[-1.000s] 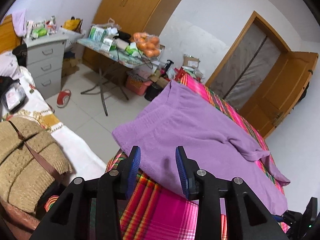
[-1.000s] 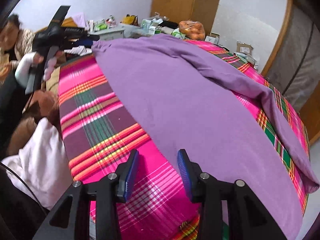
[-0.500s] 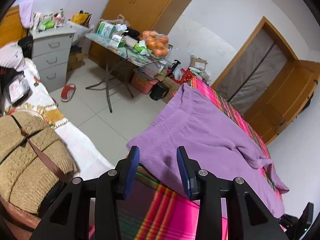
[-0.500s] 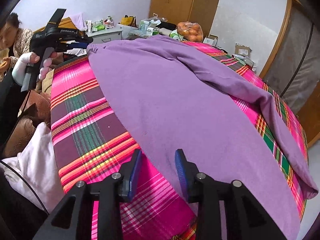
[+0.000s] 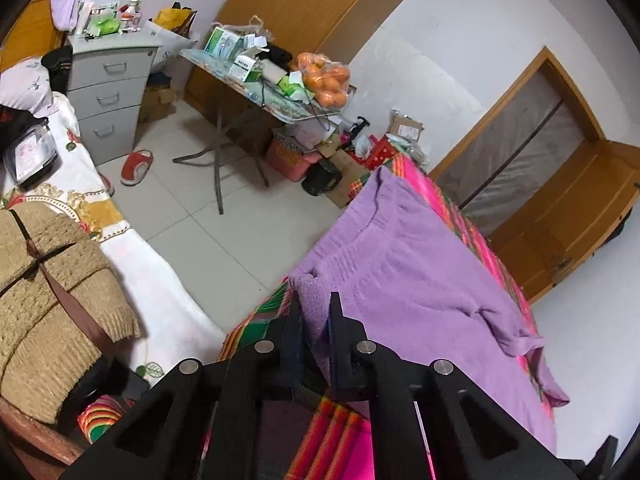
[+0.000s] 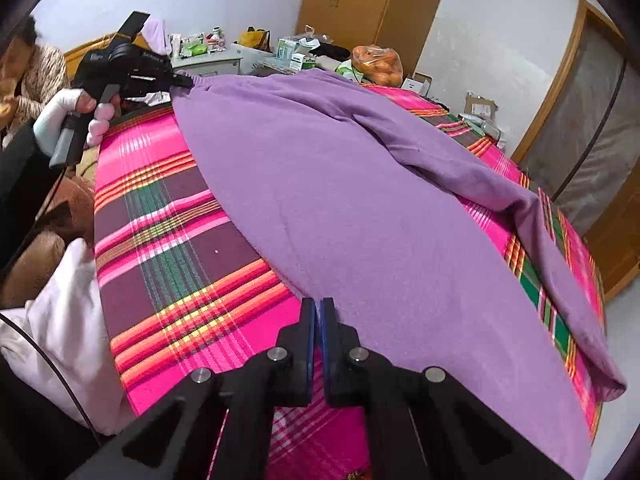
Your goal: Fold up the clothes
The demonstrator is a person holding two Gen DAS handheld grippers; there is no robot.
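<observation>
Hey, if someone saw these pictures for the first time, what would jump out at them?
A big purple garment spread across a bright pink plaid cloth. The left gripper pinches its near corner, the right gripper is shut at its edge. A bag of oranges sits on the cluttered table behind.

I'm in a home bedroom: a bed (image 5: 60, 184) in floral sheets, wooden wardrobe (image 5: 320, 4), grey drawers (image 5: 108, 92), probably oranges (image 5: 326, 80) bagged on a cluttered bench (image 5: 256, 92).

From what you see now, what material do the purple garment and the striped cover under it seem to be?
The purple garment looks like soft fleece or brushed knit: matte, fuzzy nap, thick rolled edge at the left gripper. The striped cover seems a flat woven cloth, perhaps cotton: crisp plaid lines, visible thread texture, no pile. Exact fibres cannot be told.
</observation>
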